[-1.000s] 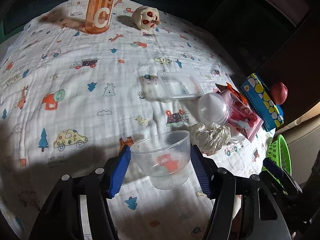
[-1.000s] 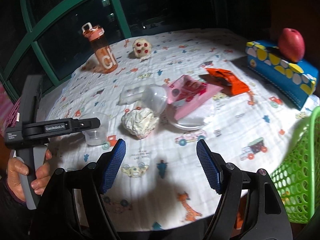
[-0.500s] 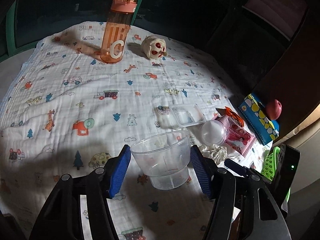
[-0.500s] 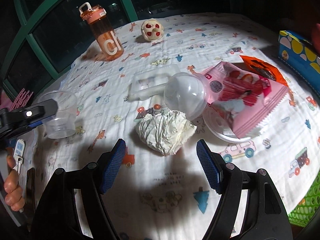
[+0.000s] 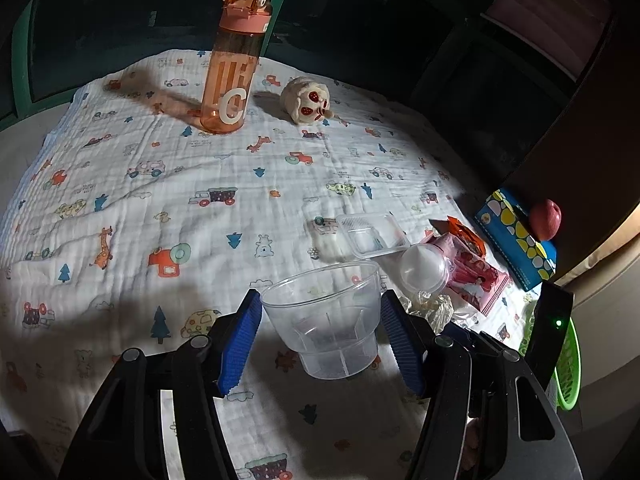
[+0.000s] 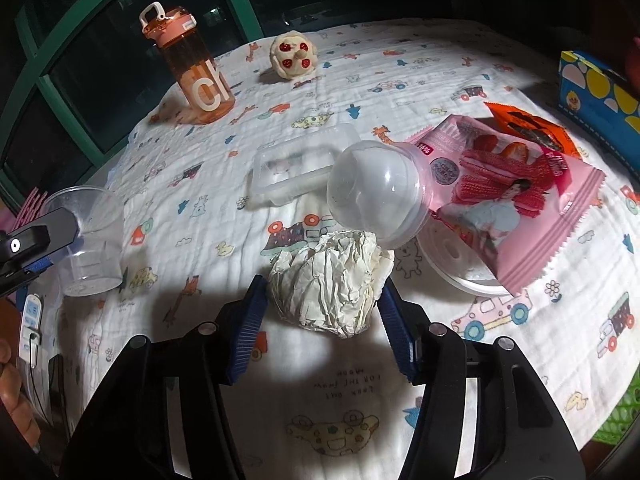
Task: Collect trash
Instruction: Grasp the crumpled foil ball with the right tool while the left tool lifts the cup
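A clear plastic cup (image 5: pixel 325 320) is pinched between the blue pads of the left gripper (image 5: pixel 320 334) and held above the printed cloth (image 5: pixel 160 184). A crumpled paper ball (image 6: pixel 330 280) lying on the cloth is flanked by the spread jaws of the right gripper (image 6: pixel 322 320). Just beyond, a clear dome lid (image 6: pixel 376 194), a pink snack wrapper (image 6: pixel 516 196) and a clear tray (image 6: pixel 296 168) are seen.

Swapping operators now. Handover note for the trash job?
Left gripper: shut on the clear plastic cup, lifted off the cloth.
Right gripper: jaws open, straddling the crumpled paper ball, not yet closed.
On the table: clear tray, dome lid, pink snack bag, orange wrapper.
Green basket at the table's right edge.
Nothing seen binned yet.
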Motion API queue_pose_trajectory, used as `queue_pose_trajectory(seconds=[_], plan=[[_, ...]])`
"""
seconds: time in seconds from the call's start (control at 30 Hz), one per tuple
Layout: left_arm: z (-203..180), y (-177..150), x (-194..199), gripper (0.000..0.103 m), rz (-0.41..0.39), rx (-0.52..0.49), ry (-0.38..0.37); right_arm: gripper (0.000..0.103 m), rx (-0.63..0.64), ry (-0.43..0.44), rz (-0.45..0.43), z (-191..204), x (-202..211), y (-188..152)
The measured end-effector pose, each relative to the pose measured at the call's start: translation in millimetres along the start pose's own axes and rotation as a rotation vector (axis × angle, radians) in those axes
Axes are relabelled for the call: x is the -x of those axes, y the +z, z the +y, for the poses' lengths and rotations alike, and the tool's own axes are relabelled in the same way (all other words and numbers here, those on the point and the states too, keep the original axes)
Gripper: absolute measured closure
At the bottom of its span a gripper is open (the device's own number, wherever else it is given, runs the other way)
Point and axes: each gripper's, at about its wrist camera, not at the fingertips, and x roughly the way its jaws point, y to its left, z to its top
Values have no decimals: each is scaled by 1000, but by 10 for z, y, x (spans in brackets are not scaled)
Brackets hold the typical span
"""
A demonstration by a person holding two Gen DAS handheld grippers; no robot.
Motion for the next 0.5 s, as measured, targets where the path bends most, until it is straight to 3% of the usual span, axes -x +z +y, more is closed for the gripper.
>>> queue_pose_trajectory(seconds=[0.3, 0.5], plan=[[-361, 9, 29, 44, -8, -67, -31, 48, 23, 30, -55, -55, 471, -92], [-751, 9, -11, 44, -1, -131, -74, 48, -9, -2, -115, -308, 901, -142]])
